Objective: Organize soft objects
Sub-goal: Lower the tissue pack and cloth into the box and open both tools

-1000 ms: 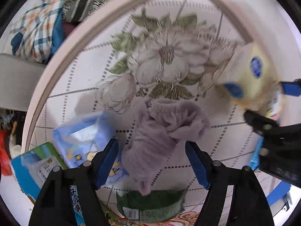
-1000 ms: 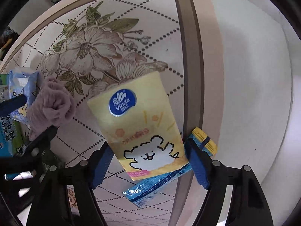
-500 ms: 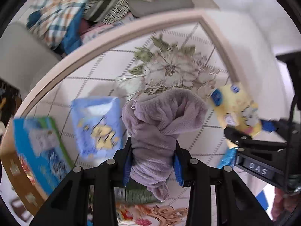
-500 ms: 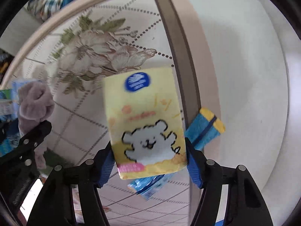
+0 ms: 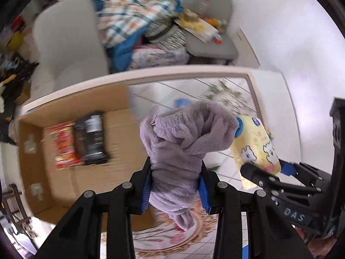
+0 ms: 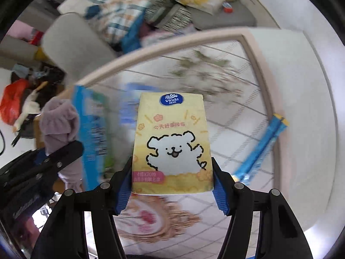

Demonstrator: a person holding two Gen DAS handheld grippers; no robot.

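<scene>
A sofa [image 5: 64, 41] heaped with a checked blanket [image 5: 127, 17] and cushions fills the background. In front of it lies a flower-patterned surface [image 6: 241, 116] with a pale border. An open cardboard box [image 5: 71, 181] sits at its left end, already holding a red packet [image 5: 64, 144] and a dark packet [image 5: 92, 138]; it looks like the collecting bin, which would explain why both hands are raised above the surface.

The left tool [image 5: 175, 185] points steeply down, pressed together on a bunched lilac fleece cloth [image 5: 185, 142], which hangs in the air close beside the box. The cloth is pinched at its middle, so both ends flop free.

The right tool [image 6: 171, 183] pinches a yellow pack of tissues [image 6: 171, 142] by its lower edges, flat face to the camera, held aloft over the surface.

A thin blue packet [image 6: 261, 149] is left lying near the surface's right border.
</scene>
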